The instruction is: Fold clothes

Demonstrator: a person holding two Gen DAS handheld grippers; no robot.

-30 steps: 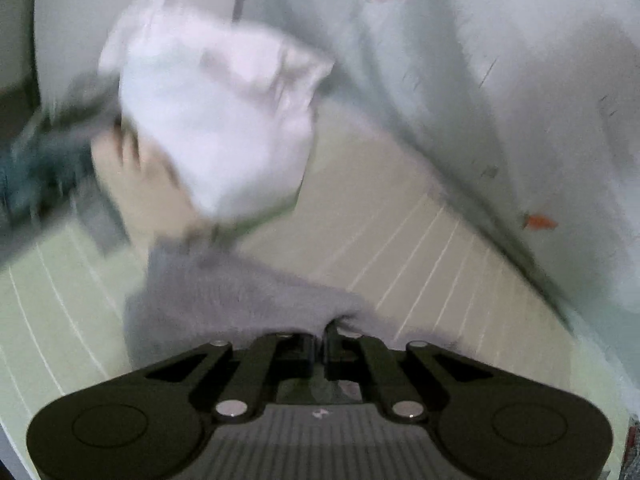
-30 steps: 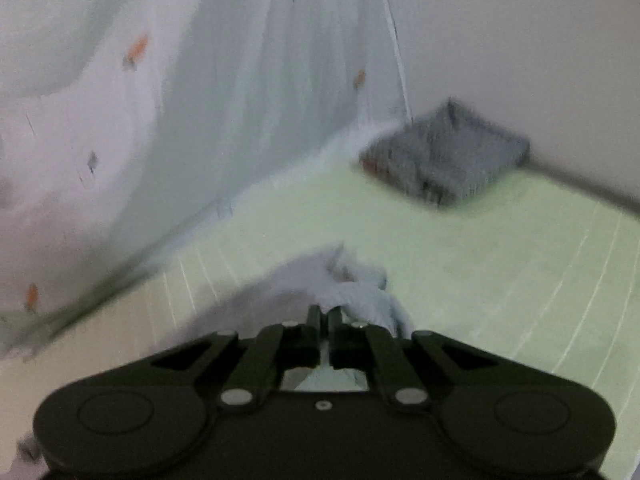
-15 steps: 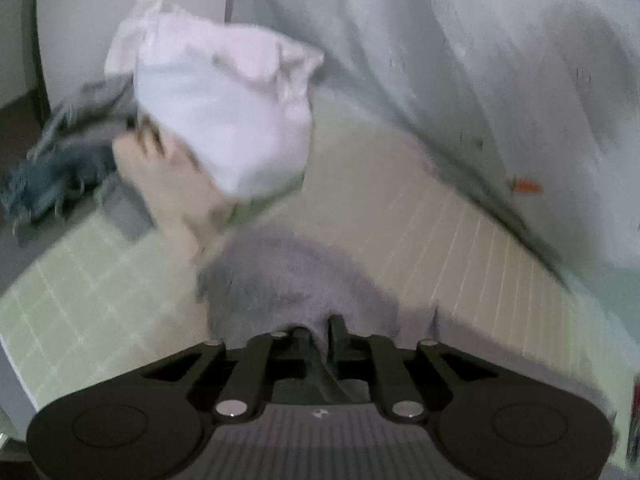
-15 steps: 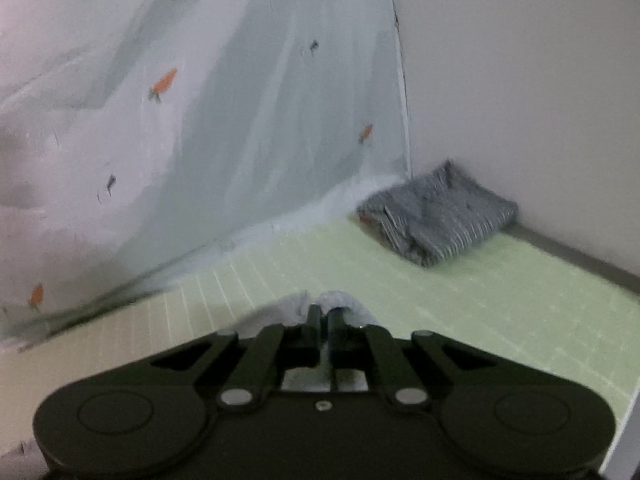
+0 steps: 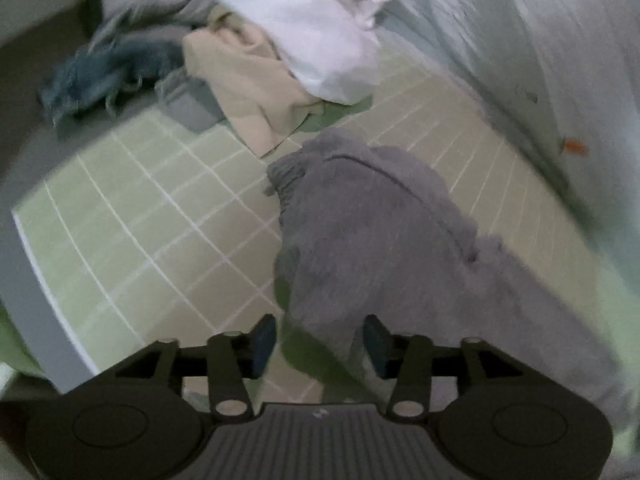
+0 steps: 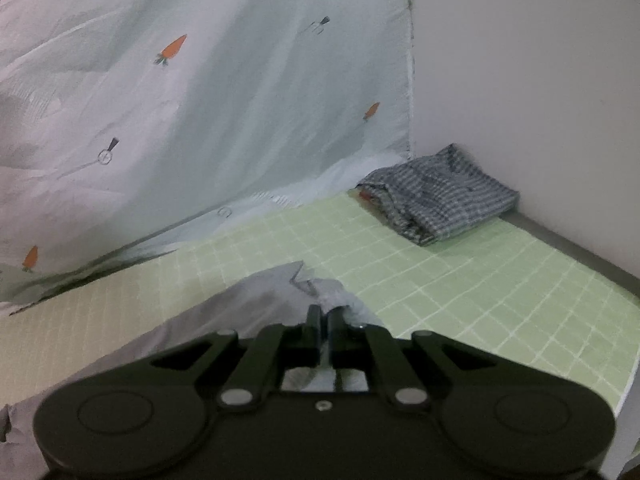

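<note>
left gripper: jaws spread apart, nothing clamped; the grey garment lies between and beyond the 2 fingers, loose on the mat.
right gripper: jaws pressed together on a pale edge of the garment, which bunches up just past the fingertips.
garment position: flat on the mat, stretched between the 2 grippers; in the left view it runs from the fingers up and away toward the pile, with its far end stopping just short of the beige piece there.
long axis: judged from the left view, roughly along the left gripper's line of sight, slanting a little to the right.
nearer hand: both sit at the cloth; only the right has a hold, so the free end is on the left side.
coming move (judgement): the left needs to close on the near hem directly ahead of it before any fold can be carried over; reach is straight forward, no sideways shift.
other cloth: a checked piece, already folded, sits in the far corner by the wall, well apart from the work.
backdrop: carrot-print sheet hangs behind the mat.
</note>
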